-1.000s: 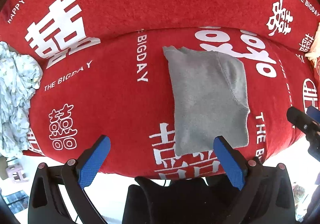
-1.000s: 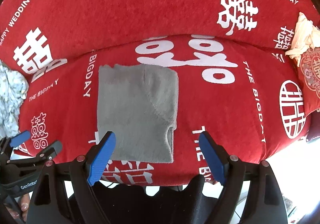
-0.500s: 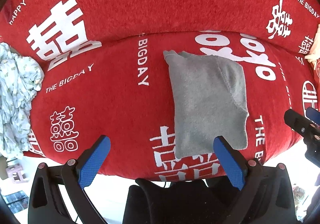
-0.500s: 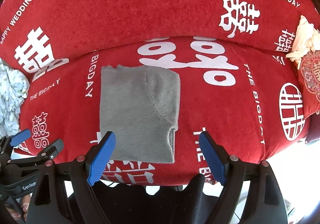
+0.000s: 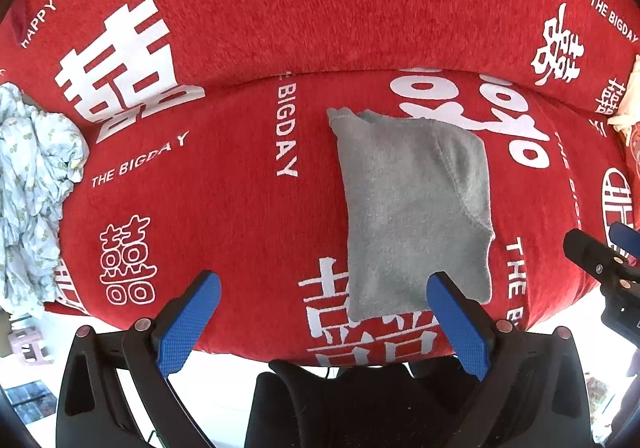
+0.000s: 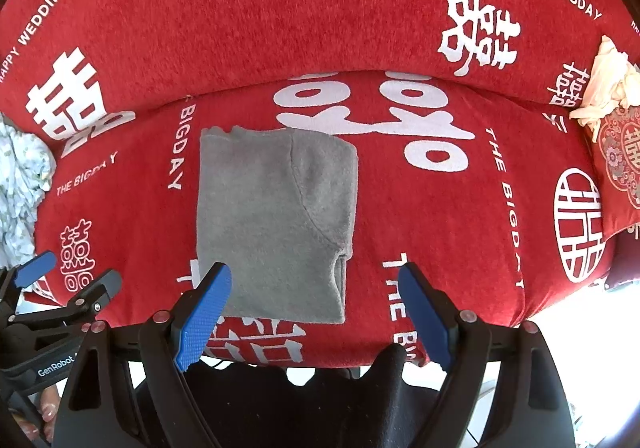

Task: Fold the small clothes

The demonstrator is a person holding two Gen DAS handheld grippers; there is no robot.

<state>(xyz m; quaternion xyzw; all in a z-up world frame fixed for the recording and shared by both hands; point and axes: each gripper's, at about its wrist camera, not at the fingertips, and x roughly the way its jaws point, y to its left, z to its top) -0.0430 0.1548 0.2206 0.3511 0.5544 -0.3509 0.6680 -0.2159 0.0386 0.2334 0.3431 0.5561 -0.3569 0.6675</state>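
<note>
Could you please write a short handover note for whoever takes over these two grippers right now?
Left gripper: open, holding nothing, hovering at the sofa's front edge.
Right gripper: open, holding nothing, beside it.
Grey garment: lies flat on the red sofa cover in a neat folded rectangle, touched by neither gripper.
Crumpled light patterned cloth: at the sofa's left end, unfolded.
Done: the grey piece looks folded.
Left: probably set it aside and fold the patterned cloth.

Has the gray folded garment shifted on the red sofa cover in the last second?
No. The gray garment keeps its spot beside the white BIGDAY lettering.
</note>
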